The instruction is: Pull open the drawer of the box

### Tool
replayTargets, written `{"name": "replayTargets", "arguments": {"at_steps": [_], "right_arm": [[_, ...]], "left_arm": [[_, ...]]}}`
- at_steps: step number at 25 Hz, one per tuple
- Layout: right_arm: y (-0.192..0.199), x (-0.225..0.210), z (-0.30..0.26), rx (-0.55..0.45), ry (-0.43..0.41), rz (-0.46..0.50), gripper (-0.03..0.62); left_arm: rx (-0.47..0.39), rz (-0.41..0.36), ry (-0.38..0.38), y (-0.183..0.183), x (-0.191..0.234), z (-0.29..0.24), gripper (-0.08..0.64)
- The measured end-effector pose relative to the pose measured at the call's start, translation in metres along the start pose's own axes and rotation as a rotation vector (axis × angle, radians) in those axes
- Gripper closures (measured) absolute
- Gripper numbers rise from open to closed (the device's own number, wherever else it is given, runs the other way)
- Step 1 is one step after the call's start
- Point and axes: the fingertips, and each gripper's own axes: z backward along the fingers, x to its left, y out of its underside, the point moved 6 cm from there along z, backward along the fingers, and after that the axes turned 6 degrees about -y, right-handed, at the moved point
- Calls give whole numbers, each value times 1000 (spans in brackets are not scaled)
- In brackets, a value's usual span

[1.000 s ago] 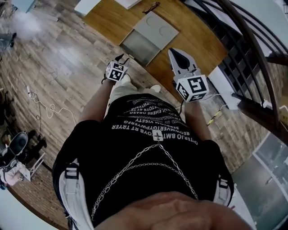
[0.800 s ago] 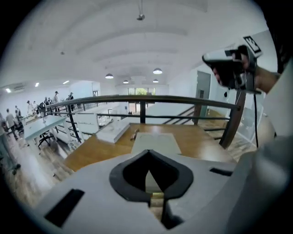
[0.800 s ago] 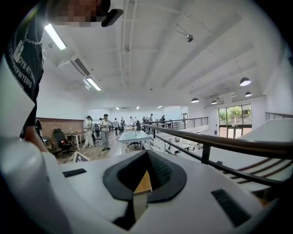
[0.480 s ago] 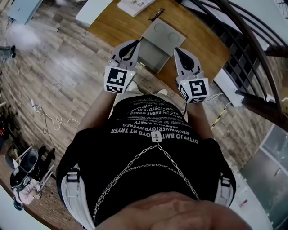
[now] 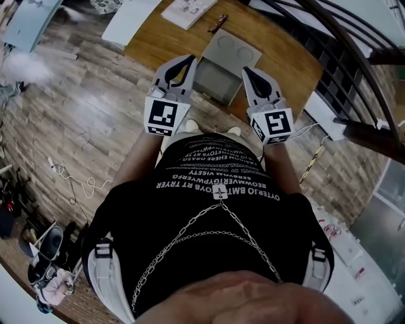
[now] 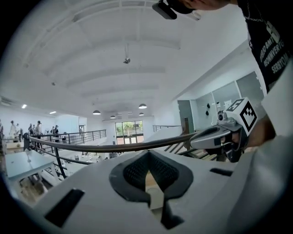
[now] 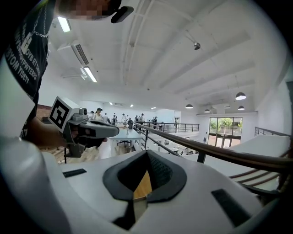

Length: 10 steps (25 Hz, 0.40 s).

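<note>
A wooden table [image 5: 158, 38] stands on plank floor [image 5: 82, 107] beside a dark railing [image 6: 127, 146], under a white lamp-hung ceiling [image 6: 137, 55].

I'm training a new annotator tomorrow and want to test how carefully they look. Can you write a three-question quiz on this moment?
1. True or false: the left gripper is clamped on the grey box.
2. What lies on the wooden table beyond the box? A) a white booklet B) a mug C) a laptop
3. Are the jaws of the right gripper together or apart?

Key
1. False: it is shut on nothing and points out at the railing.
2. A.
3. Together, with nothing between them.
</note>
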Motion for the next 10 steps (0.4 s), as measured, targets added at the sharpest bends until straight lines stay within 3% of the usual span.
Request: {"name": "replayTargets", "arguments": {"at_steps": [3,10], "right_arm": [[-1,8,-1,-5,11,0,595],[-4,26,-7,-1,15,10,595]], "left_arm": [[8,-51,9,1,1,6,554],[13,-71,23,8,10,18,554]]}}
